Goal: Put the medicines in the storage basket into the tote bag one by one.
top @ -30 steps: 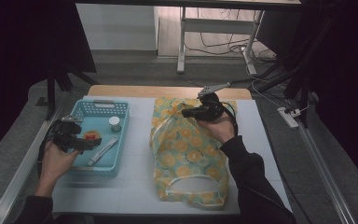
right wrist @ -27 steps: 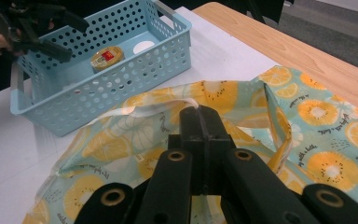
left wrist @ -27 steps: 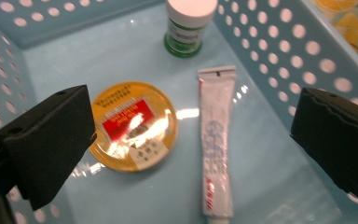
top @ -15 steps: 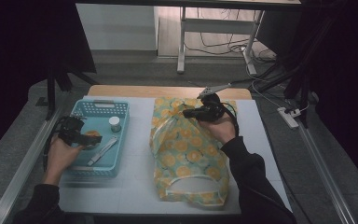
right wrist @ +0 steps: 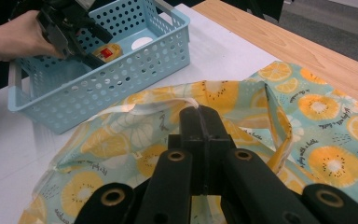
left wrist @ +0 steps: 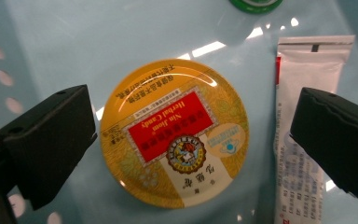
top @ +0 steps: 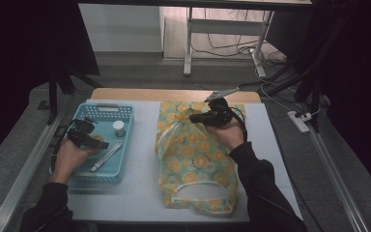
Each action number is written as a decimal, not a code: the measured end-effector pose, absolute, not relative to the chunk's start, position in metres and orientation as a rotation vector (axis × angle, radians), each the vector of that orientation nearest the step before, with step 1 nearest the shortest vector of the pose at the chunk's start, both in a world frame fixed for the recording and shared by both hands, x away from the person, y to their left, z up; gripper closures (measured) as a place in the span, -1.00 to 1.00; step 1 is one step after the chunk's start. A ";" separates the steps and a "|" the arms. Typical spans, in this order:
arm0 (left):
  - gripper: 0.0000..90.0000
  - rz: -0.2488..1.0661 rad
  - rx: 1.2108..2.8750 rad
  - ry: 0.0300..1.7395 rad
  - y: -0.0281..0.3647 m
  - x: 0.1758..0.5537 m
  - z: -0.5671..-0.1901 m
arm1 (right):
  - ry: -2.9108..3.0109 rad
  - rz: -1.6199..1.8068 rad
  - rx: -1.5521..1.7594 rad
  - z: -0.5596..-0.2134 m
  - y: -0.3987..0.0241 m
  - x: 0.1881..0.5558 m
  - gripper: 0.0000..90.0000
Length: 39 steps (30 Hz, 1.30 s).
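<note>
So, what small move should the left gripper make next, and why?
Probably lower the left gripper a little and close it on the round yellow tin. Its jaws stand open on either side of the tin in the blue basket, not touching it, while the right gripper is shut on the fruit-print bag handle.

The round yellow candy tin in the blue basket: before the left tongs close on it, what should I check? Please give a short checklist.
1. Left tongs open: ok.
2. Round yellow candy tin between the jaws: ok.
3. White sachet away from the jaws: not ok, it lies under one jaw.
4. Jaws low enough beside the tin: cannot tell.
5. Right tongs shut on the fruit-print cloth bag: ok.
6. Blue plastic basket on the table: ok.
</note>
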<state>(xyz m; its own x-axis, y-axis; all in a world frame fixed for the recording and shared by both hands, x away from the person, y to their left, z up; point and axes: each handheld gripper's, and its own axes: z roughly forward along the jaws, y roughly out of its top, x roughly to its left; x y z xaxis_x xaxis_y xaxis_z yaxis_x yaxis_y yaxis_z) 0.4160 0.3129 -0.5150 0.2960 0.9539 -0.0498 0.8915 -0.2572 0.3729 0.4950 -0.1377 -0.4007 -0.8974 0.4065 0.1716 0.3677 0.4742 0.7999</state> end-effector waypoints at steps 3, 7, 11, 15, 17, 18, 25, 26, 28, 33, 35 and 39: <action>-0.93 0.261 2.267 1.676 0.312 0.417 -0.516 | 2.660 1.426 0.698 -0.401 -0.139 0.495 1.00; -0.72 0.260 2.276 1.696 0.312 0.417 -0.517 | 2.659 1.431 0.703 -0.402 -0.140 0.495 1.00; -0.57 0.225 2.283 1.705 0.312 0.418 -0.518 | 2.661 1.427 0.703 -0.403 -0.140 0.495 1.00; -0.56 0.230 2.274 1.711 0.313 0.418 -0.517 | 2.660 1.429 0.704 -0.402 -0.140 0.495 1.00; -0.56 0.219 2.255 1.694 0.314 0.417 -0.515 | 2.659 1.430 0.704 -0.402 -0.140 0.496 1.00; -0.56 0.217 2.241 1.695 0.315 0.417 -0.513 | 2.659 1.429 0.706 -0.403 -0.141 0.496 1.00; -0.55 0.242 2.219 1.608 0.315 0.410 -0.499 | 2.656 1.429 0.713 -0.404 -0.141 0.497 1.00; -0.55 0.250 2.216 1.597 0.314 0.409 -0.496 | 2.655 1.429 0.714 -0.404 -0.141 0.497 1.00; -0.55 0.257 2.211 1.573 0.313 0.406 -0.491 | 2.653 1.428 0.715 -0.404 -0.141 0.497 1.00; -0.55 0.220 2.161 1.478 0.311 0.396 -0.477 | 2.651 1.429 0.716 -0.404 -0.141 0.497 1.00; -0.55 0.236 2.174 1.453 0.308 0.393 -0.471 | 2.651 1.426 0.719 -0.404 -0.141 0.497 1.00; -0.55 0.241 2.176 1.402 0.302 0.386 -0.460 | 2.651 1.424 0.719 -0.405 -0.141 0.498 1.00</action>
